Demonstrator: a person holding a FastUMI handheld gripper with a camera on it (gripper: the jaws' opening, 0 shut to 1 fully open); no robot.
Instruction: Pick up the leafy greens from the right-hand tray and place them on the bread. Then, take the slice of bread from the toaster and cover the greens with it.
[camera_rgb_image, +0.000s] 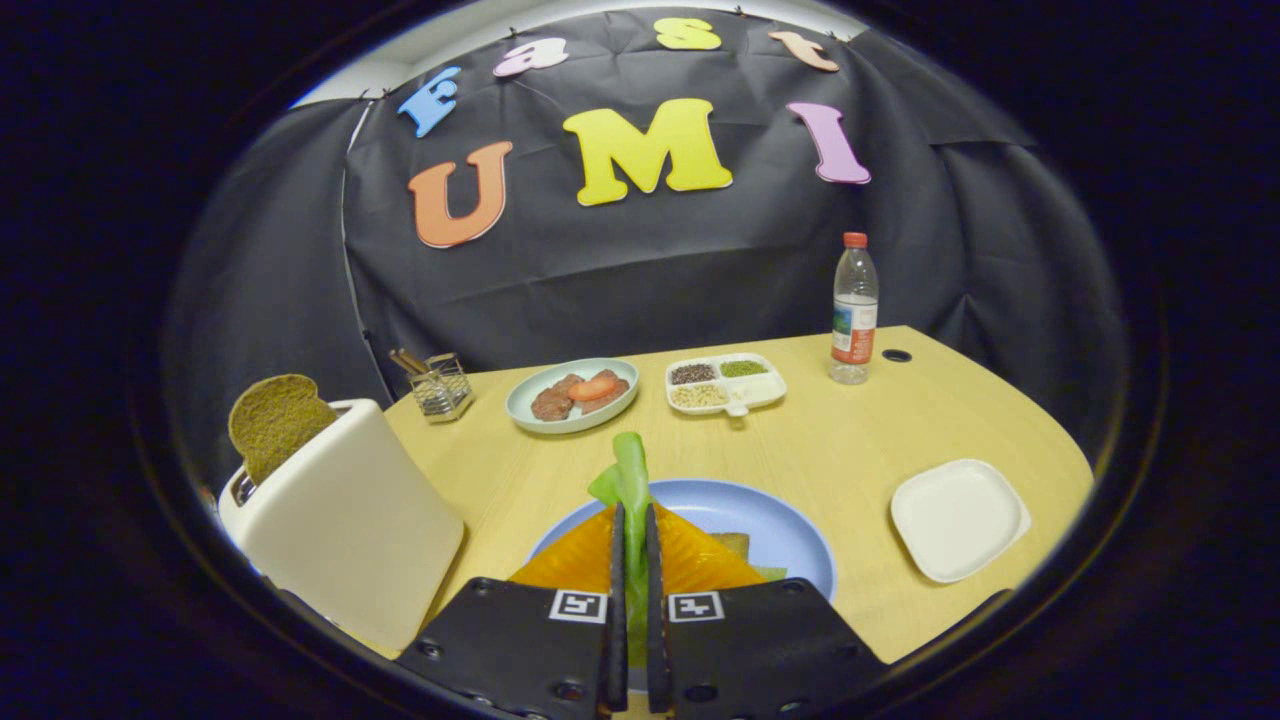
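My gripper (632, 520) is shut on the leafy greens (627, 478), whose green leaf sticks up between and beyond the fingertips. It hovers over a blue plate (775, 535) that carries an orange cheese slice (700, 565) with a corner of bread (732, 543) showing under it. To the left stands a white toaster (345, 520) with a brown slice of bread (275, 420) poking out of its slot. The white square tray (958, 518) on the right holds nothing.
Farther back on the wooden table (830, 450) sit a pale plate (535, 418) with meat and tomato, a divided dish (770, 392) of seeds, a wire holder (440, 385) and a water bottle (854, 310). A cable hole (897, 355) lies by the bottle.
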